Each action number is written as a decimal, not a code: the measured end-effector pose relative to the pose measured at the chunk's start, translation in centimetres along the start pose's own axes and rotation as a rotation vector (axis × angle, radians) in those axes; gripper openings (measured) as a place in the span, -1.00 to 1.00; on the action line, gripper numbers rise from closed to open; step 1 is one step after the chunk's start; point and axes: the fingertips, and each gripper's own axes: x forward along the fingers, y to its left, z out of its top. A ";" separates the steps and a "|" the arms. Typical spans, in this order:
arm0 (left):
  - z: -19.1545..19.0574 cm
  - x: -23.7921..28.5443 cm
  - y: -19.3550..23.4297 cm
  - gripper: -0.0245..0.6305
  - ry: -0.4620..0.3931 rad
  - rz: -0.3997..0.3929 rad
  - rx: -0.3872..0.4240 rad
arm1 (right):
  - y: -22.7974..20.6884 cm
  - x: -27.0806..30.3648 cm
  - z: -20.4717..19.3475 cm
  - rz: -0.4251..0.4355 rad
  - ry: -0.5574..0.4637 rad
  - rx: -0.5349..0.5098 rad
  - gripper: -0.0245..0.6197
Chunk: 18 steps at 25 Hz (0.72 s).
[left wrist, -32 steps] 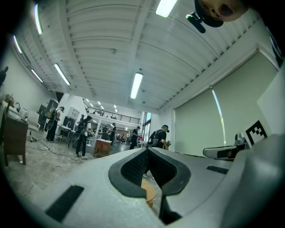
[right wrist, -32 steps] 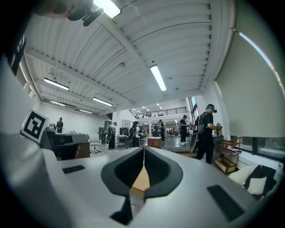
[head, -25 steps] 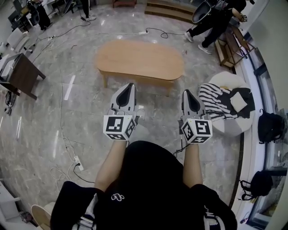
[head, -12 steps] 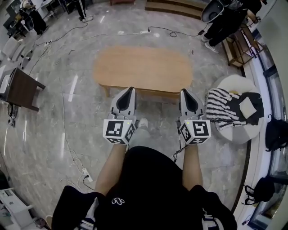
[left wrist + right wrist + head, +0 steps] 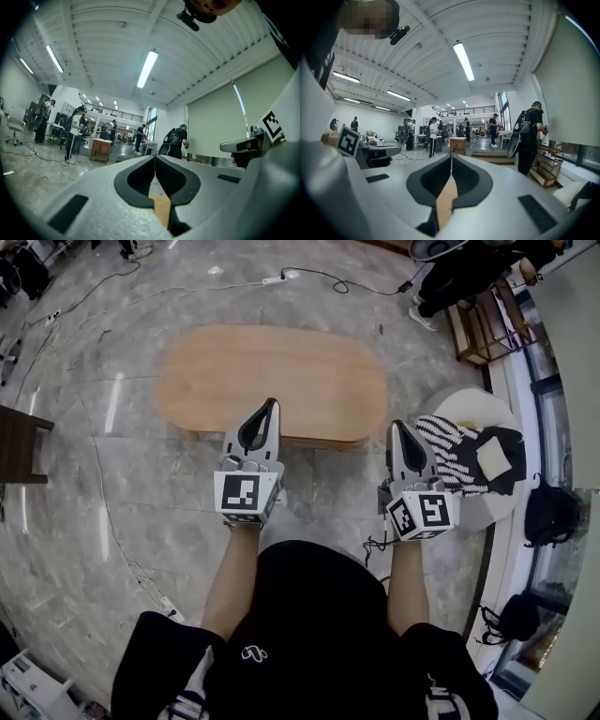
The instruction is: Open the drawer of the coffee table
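Above the grey marble floor (image 5: 94, 493) we hold the left gripper (image 5: 271, 407) and the right gripper (image 5: 394, 427) side by side, jaws of both pressed together on nothing. Just beyond their tips stands the oval light-wood coffee table (image 5: 272, 367); its drawer we cannot make out.

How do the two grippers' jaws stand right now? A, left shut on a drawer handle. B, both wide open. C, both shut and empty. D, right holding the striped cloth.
C: in each gripper view the jaws meet with nothing between them; the left gripper and right gripper are held near the coffee table.
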 end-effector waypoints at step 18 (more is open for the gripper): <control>-14.7 4.6 3.3 -0.89 0.323 0.100 -0.057 | -7.5 7.0 -13.1 0.030 0.215 0.085 -0.89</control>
